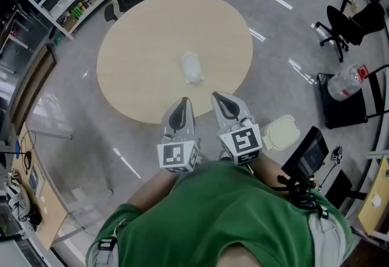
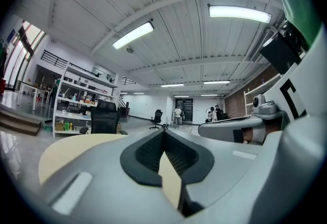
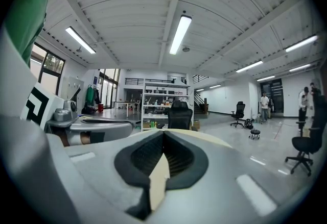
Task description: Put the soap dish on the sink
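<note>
Bright, even illumination from ceiling tube lights (image 3: 179, 34), slightly overexposed at their centres. Their reflections streak the glossy floor (image 1: 281, 1) with white glare. The round table (image 1: 146, 47) is lit flatly, without hard shadows. Both gripper views bend strongly at the edges, with black vignetted corners and a soft, defocused foreground. The head view darkens towards its left edge.

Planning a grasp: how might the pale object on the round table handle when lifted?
The pale object looks small, so probably light. Its smooth look suggests slippery. It lies low on the table, so unlikely to tip.
</note>
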Demonstrator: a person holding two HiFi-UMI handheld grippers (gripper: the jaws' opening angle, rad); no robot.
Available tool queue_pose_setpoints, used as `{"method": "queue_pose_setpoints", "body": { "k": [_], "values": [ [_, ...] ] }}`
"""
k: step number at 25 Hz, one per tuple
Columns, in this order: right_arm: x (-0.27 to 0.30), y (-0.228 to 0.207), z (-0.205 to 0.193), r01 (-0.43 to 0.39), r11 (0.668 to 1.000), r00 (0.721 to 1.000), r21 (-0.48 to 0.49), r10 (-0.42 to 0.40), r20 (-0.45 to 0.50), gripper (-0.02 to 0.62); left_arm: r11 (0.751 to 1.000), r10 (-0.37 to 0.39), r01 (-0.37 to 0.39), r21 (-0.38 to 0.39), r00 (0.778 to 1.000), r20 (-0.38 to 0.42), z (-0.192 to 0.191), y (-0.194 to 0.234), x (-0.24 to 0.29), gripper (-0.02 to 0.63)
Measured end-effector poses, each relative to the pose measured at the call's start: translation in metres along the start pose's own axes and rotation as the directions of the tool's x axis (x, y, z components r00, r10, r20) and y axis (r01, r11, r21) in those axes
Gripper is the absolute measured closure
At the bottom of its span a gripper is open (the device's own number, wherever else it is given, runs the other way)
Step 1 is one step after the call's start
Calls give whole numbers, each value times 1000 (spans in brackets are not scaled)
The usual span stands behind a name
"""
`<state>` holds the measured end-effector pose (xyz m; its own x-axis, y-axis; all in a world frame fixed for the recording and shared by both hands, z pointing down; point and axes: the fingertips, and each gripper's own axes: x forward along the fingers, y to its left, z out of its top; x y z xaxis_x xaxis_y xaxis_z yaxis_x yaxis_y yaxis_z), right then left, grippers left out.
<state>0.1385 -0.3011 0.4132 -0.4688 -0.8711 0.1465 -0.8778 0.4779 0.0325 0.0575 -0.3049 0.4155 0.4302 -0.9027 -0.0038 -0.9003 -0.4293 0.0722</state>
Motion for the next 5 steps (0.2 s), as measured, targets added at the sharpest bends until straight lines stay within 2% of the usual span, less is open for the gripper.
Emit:
{"method": "queue_pose_setpoints", "body": {
  "k": [5],
  "values": [
    [6,3,0,0,1000,1000,8,0,-6,592,1000,8,-8,1,1000,-4,-1,7,1,600]
  ]
}}
